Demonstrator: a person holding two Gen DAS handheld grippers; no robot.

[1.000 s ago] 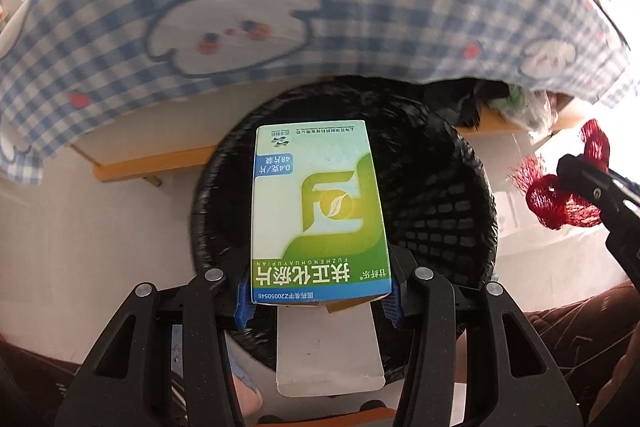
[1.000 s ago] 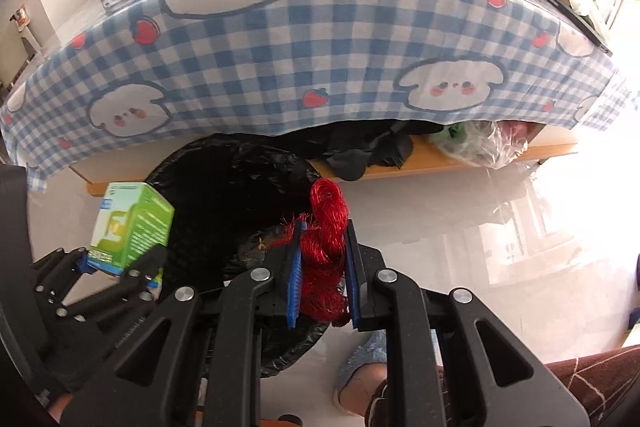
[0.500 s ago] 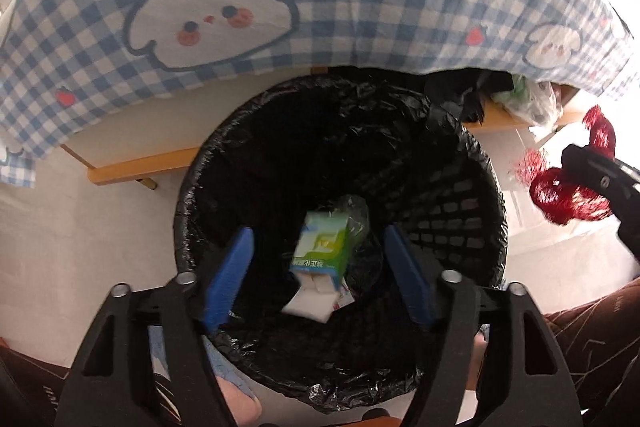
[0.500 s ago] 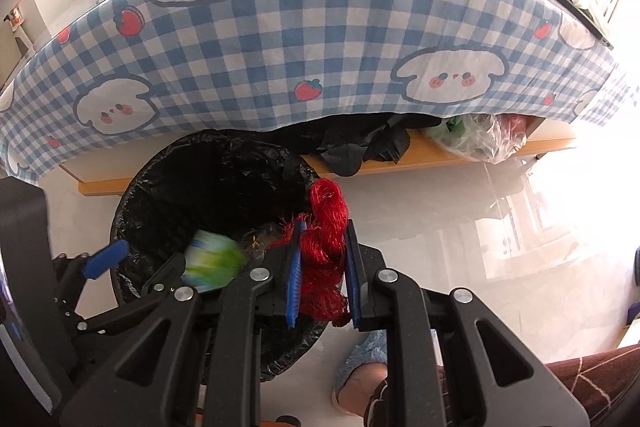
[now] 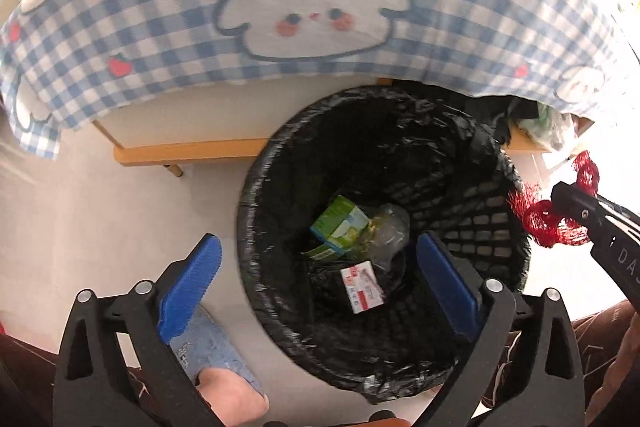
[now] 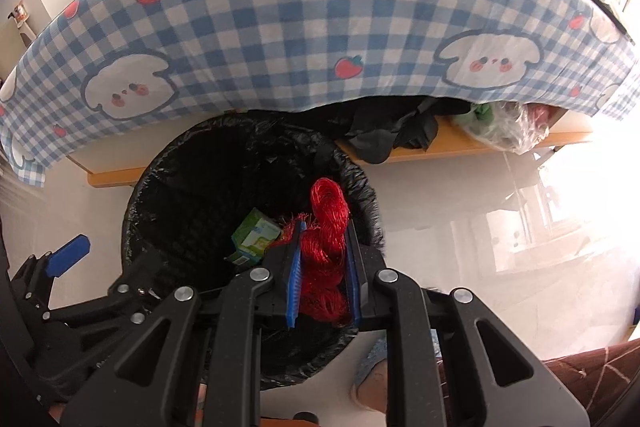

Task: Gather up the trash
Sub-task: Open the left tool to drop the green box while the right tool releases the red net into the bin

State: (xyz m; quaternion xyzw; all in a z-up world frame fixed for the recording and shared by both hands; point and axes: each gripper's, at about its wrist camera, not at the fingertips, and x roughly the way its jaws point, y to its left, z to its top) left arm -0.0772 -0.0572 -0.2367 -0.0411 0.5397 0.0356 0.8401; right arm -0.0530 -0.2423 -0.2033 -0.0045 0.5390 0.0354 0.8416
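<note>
The checked tablecloth [image 6: 320, 27] filled the upper half of the right wrist view, hanging over a wooden shelf [image 6: 460, 147] at centre right. Below it, left of centre, stood the black lined bin [image 5: 256, 211], with a green carton [image 5: 338, 227], a clear wrapper [image 5: 390, 231] and a small white packet [image 5: 362, 289] lying on its bottom. The left gripper [image 5: 316, 271] hung above the bin at the lower middle of its own view, jaws spread wide and empty. The right gripper [image 6: 322, 267] was clamped on the red mesh bundle [image 6: 326, 227] over the bin's right rim – not yet inside. The bundle looked light, soft and springy; it would likely compress and snag on the pads, so a hold across its bunched middle seemed best – loose fringes might cling on release
</note>
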